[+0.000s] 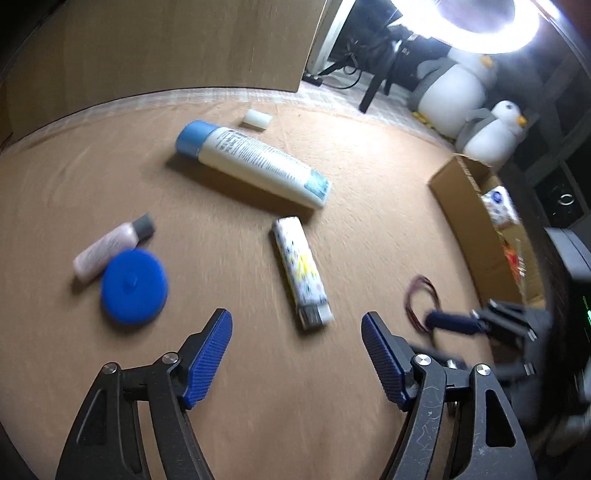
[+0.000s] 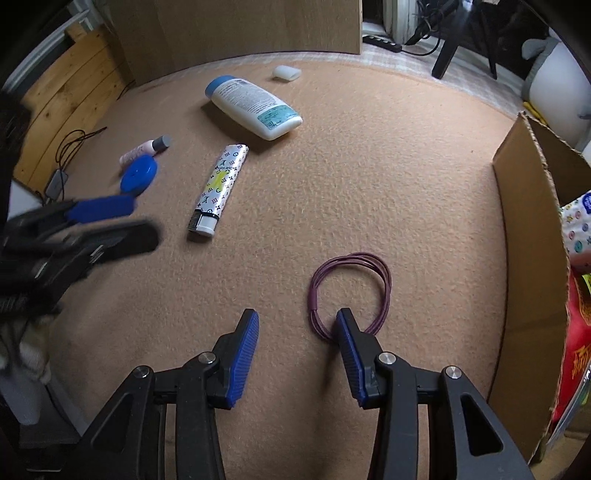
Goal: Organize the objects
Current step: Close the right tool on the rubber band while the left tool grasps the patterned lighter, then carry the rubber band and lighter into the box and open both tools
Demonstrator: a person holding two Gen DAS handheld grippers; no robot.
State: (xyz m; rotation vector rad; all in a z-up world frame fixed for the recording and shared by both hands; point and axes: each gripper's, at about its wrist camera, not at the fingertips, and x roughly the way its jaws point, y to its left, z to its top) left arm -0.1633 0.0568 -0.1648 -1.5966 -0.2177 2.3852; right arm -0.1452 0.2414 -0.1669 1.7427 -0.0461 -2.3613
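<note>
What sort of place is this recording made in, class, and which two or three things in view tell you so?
Probably a room in a home, with work done on a tan carpet on the floor. Plush penguin toys sit beyond it, a cardboard box holds packaged goods, and a ring light suggests a staged recording setup.

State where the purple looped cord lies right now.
In the right wrist view the purple looped cord lies flat on the tan felt surface, just ahead of the open right gripper, between the patterned lighter and the cardboard box.
</note>
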